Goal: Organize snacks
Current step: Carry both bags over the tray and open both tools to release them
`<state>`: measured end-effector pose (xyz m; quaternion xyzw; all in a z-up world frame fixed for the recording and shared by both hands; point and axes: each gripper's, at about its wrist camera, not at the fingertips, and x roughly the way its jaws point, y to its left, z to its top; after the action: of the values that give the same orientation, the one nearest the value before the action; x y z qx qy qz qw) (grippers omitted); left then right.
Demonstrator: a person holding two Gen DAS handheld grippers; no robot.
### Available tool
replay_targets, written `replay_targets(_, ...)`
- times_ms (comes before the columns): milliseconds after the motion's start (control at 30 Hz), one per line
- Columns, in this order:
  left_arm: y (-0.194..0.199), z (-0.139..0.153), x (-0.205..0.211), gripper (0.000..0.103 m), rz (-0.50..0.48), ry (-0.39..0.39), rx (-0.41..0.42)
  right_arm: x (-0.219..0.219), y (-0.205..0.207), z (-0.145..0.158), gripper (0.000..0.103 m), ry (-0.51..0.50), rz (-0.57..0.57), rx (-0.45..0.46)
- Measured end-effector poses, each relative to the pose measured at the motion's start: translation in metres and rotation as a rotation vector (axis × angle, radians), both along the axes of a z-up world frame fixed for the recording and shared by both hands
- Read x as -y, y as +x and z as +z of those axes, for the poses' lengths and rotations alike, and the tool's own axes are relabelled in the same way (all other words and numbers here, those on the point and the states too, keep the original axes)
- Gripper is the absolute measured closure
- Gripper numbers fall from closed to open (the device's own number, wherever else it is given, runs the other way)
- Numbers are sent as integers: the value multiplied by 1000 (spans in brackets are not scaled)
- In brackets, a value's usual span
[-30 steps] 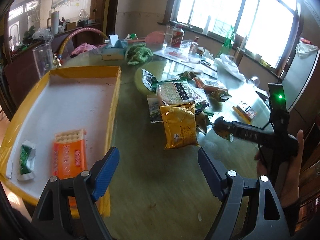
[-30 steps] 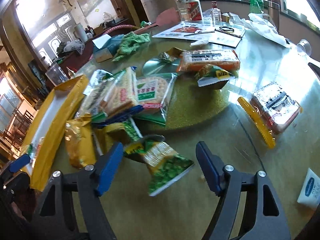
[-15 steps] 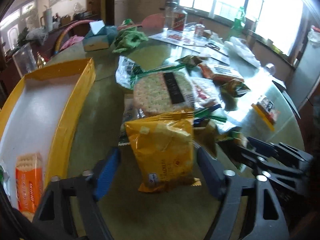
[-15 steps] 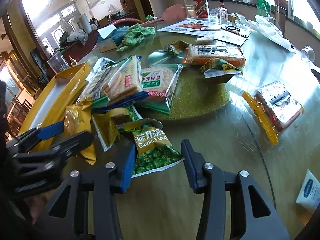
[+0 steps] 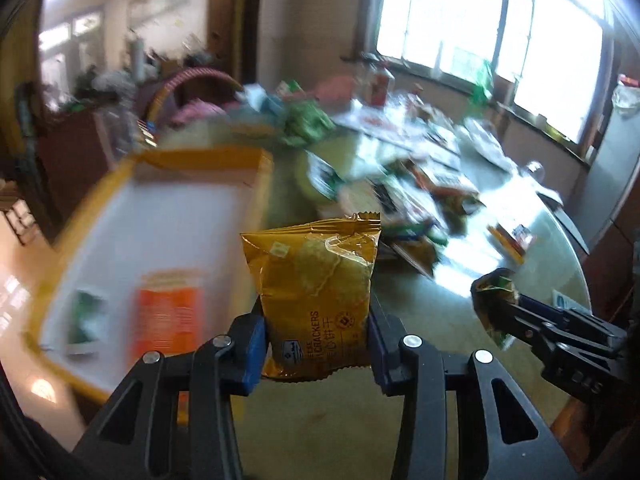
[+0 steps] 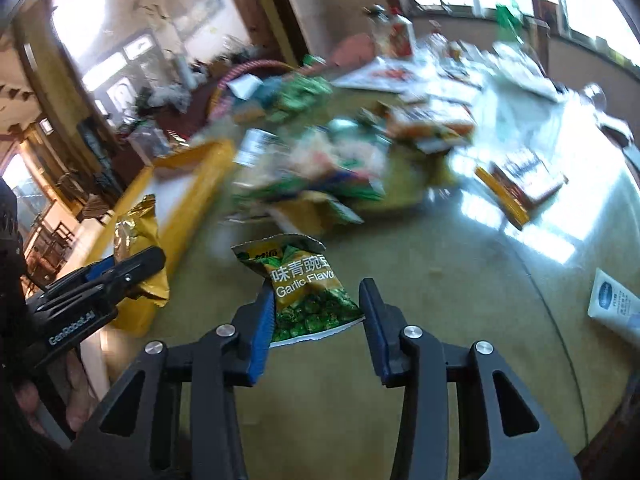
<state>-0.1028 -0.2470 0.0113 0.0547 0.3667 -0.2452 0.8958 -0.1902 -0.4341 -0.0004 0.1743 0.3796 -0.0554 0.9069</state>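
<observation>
My left gripper (image 5: 316, 344) is shut on a yellow cracker packet (image 5: 316, 288) and holds it lifted above the table, just right of the yellow-rimmed tray (image 5: 240, 168). The tray holds an orange wafer pack (image 5: 168, 312) and a small green-white packet (image 5: 86, 316). My right gripper (image 6: 316, 320) is shut on a green garlic-flavour pea packet (image 6: 308, 288), held above the table. In the right wrist view the left gripper with the yellow packet (image 6: 138, 236) shows at the left, by the tray's edge (image 6: 200, 184). The views are blurred by motion.
A heap of snack packets (image 6: 332, 176) lies on a round mat mid-table. A red-yellow pack (image 6: 520, 184) and a white tube (image 6: 616, 300) lie to the right. Bottles (image 5: 380, 80), papers and a green cloth (image 5: 308, 124) crowd the far side by the window.
Both grippers closed on their packets and lifted them off the table. The left one has swung left toward the tray with the yellow packet.
</observation>
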Motion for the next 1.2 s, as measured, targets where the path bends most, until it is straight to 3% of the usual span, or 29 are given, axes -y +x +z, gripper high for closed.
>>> replay_targets(133, 0, 22, -41, 61, 57, -8, 3, -52, 7, 35, 60, -19, 84, 65)
replay_targets(267, 6, 34, -73, 61, 110, 20, 41, -97, 30, 49, 60, -26, 151, 69)
replay_targets(433, 23, 30, -98, 61, 139, 31, 34, -133, 71, 41, 60, -3, 196, 15)
replay_targets(700, 64, 9, -125, 61, 189, 75, -1, -171, 123, 23, 60, -67, 212, -55)
replay_targets(1200, 115, -27, -132, 60, 198, 175, -46, -191, 176, -10, 60, -111, 199, -138)
